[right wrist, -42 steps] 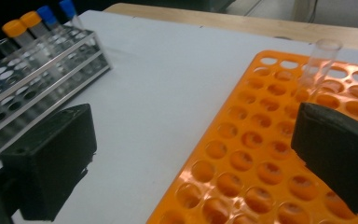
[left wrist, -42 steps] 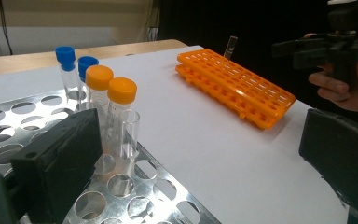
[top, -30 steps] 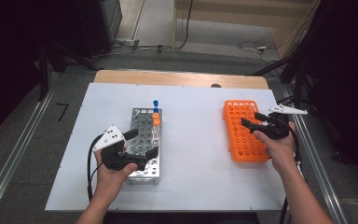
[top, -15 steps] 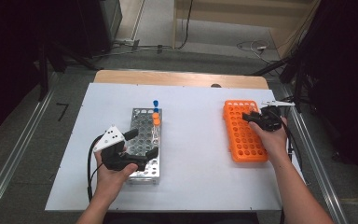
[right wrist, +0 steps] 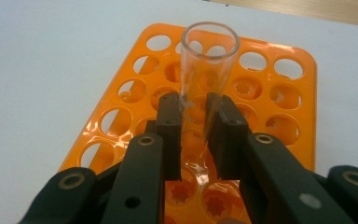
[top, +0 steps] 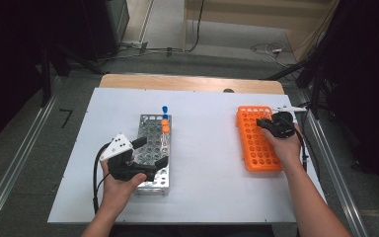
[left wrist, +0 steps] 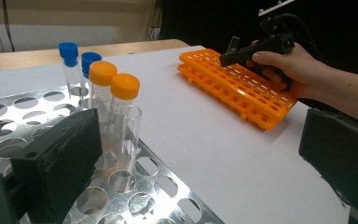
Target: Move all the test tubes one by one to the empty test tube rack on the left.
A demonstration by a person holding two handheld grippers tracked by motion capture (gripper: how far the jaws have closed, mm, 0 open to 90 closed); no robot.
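The clear open-topped tube [right wrist: 208, 79] is uncapped glass-like plastic, standing upright in a hole near the far end of the orange rack [top: 256, 138]. The right hand-held gripper [right wrist: 195, 133] has just been closing and now pinches this tube between its pads. Left of the orange rack, the metal rack [top: 153, 150] holds two blue-capped tubes [left wrist: 69, 65], two orange-capped tubes [left wrist: 124, 100] and an uncapped one (near its far edge). The left hand-held gripper [top: 147, 153] rests over the metal rack's near end, jaws wide apart, holding nothing, on the white counter [top: 207, 163].

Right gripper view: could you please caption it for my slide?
Right gripper shut on an open clear tube over the orange rack.
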